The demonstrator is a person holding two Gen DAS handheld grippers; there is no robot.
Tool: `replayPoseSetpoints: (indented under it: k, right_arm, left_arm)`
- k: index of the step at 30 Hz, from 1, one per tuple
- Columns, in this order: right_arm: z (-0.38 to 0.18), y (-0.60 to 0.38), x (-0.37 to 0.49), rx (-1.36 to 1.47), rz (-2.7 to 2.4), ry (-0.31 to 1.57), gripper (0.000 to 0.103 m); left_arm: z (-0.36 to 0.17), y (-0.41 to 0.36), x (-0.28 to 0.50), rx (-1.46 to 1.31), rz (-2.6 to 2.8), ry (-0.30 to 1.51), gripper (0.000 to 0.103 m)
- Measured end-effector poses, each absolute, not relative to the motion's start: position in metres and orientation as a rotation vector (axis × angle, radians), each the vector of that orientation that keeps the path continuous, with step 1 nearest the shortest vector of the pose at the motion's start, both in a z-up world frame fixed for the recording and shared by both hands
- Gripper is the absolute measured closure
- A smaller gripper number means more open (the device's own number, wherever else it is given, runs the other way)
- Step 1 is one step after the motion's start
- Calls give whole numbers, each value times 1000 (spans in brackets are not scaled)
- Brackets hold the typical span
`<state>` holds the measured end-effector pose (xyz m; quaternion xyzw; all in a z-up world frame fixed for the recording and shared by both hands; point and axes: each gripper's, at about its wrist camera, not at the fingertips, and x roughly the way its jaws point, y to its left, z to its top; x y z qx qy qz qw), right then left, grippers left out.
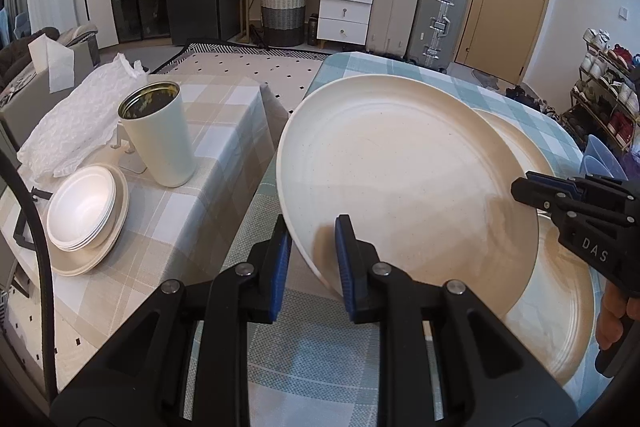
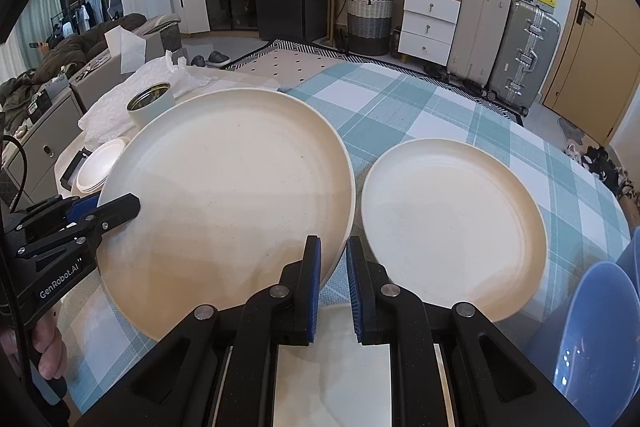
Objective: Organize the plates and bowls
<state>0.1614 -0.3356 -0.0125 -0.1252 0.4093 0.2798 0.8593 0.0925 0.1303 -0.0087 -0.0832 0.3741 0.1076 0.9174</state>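
Observation:
A large cream plate (image 1: 400, 179) is lifted and tilted above the blue-checked table; it also shows in the right wrist view (image 2: 224, 195). My left gripper (image 1: 314, 259) is shut on its near-left rim. My right gripper (image 2: 334, 279) holds the plate's right rim between its fingers; in the left wrist view it reaches the plate's right edge (image 1: 532, 193). A second cream plate (image 2: 452, 223) lies flat on the table to the right. A stack of white bowls (image 1: 82, 211) sits on a cream plate (image 1: 116, 231) on the beige-checked table at left.
A cream tumbler (image 1: 158, 135) and crumpled white wrapping (image 1: 76, 123) stand behind the bowl stack. Blue bowls (image 2: 600, 327) sit at the table's right edge. Suitcases, drawers and a basket stand beyond the tables.

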Motion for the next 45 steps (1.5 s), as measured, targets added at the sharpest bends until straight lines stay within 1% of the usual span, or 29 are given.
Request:
replayPoseSetpoints:
  k: [14, 45]
  right_arm:
    - [9, -379, 141, -203, 539, 827, 90]
    - [25, -453, 93, -123, 443, 796, 90]
  left_arm:
    - [15, 86, 81, -127, 151, 748, 84]
    - [47, -3, 58, 2, 65, 723, 83]
